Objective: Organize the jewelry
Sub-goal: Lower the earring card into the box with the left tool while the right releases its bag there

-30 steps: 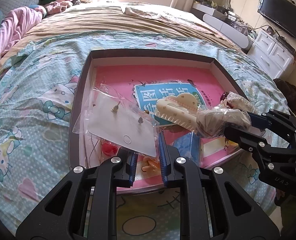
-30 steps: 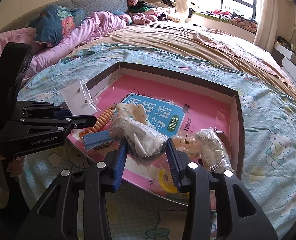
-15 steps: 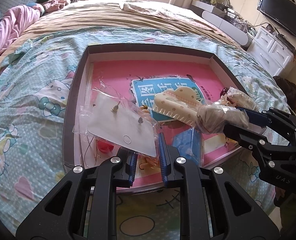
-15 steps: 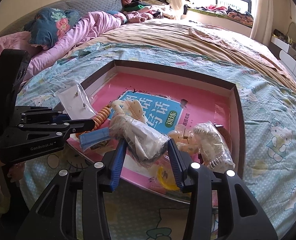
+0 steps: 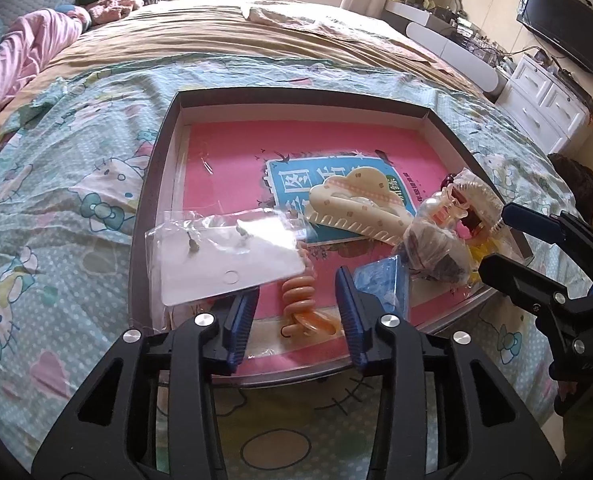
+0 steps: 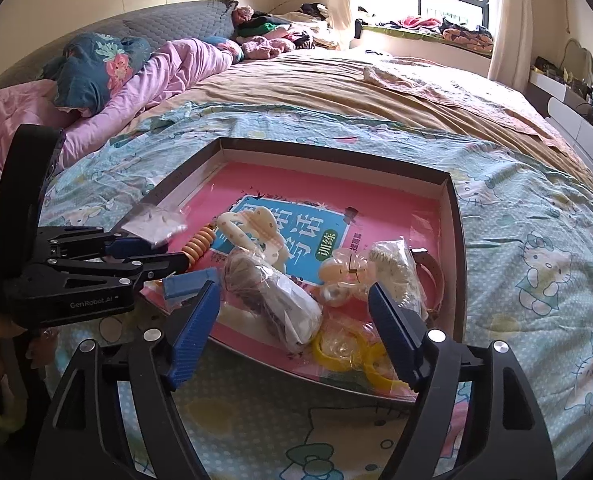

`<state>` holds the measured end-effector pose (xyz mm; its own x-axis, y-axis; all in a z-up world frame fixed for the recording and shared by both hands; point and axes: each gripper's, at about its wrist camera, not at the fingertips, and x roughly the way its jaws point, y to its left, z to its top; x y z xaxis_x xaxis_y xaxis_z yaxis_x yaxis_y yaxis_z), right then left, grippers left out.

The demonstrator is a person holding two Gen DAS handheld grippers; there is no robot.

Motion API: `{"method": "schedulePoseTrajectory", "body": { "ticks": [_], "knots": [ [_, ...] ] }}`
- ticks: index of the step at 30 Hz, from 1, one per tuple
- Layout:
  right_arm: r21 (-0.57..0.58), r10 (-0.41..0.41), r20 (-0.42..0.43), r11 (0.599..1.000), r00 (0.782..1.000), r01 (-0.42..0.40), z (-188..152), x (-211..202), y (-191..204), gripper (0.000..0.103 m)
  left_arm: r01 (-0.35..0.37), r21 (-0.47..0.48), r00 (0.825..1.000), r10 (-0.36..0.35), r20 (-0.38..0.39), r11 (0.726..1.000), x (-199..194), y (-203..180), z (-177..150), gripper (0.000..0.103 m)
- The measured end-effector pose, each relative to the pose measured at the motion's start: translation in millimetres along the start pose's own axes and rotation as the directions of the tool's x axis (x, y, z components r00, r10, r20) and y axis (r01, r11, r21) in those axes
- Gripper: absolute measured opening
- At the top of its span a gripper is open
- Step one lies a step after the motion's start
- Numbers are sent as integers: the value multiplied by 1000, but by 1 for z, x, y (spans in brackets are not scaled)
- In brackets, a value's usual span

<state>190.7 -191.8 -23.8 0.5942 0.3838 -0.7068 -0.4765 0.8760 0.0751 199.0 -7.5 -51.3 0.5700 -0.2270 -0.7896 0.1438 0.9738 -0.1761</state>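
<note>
Left gripper (image 5: 296, 304): blue fingers (image 5: 242, 320) spread apart, nothing between them, poised over the near edge of the shallow dark-rimmed tray (image 5: 152, 184) on the bed. Right gripper (image 6: 294, 332): fingers (image 6: 194, 320) also parted wide, empty, low over the tray's near rim.

Seen clearly only from the left wrist: white earring card (image 5: 224, 256) in a clear sleeve, two small studs pinned on it, lying at the tray's near-left corner just ahead of the left finger; blurred from the right wrist. Seen plainly only from the right wrist: yellow rings in a clear bag (image 6: 348, 352) at the near rim, between the right fingers.

Inside the tray, on a pink book cover: cream cloud-shaped hair claw (image 5: 356, 208), orange coil hair tie (image 5: 300, 304), blue packet (image 5: 380, 276), crumpled clear bag with dark contents (image 6: 272, 300), bagged pearl-like comb (image 6: 392, 272).

Hello Kitty bedspread (image 5: 56, 208) all around; television (image 5: 568, 36) and white drawers at far right.
</note>
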Motion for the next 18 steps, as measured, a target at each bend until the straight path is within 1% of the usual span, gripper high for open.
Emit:
{"method": "schedulePoseTrajectory", "body": {
  "ticks": [4,6,8,10,13,14,16,18],
  "knots": [
    [19,-5,6,1000,1000,5,-2,-5,-4,82,0,5,1000,0,1,1000,-3,-2,0,34],
    [25,-8,11,1000,1000,7,-3,-8,-5,83,1,2,1000,-1,6,1000,-5,-2,1,43],
    [29,-13,17,1000,1000,12,-3,-13,-6,84,4,3,1000,-4,15,1000,-10,-3,2,48],
    [31,-20,24,999,1000,19,-4,-18,-7,84,0,5,1000,-1,25,1000,-14,-5,2,50],
    [35,-25,36,999,999,23,-5,-27,-8,86,-5,0,999,5,44,1000,-23,-8,1,61],
    [36,-26,42,999,999,24,-5,-31,-8,88,-1,-4,999,1,51,1000,-27,-9,1,64],
    [39,-28,56,999,998,26,-6,-40,-9,91,4,-10,998,-4,66,1000,-35,-10,0,67],
    [42,-26,73,999,997,23,-7,-51,-9,95,-6,-11,996,6,87,1000,-44,-13,-2,73]
  ]
}}
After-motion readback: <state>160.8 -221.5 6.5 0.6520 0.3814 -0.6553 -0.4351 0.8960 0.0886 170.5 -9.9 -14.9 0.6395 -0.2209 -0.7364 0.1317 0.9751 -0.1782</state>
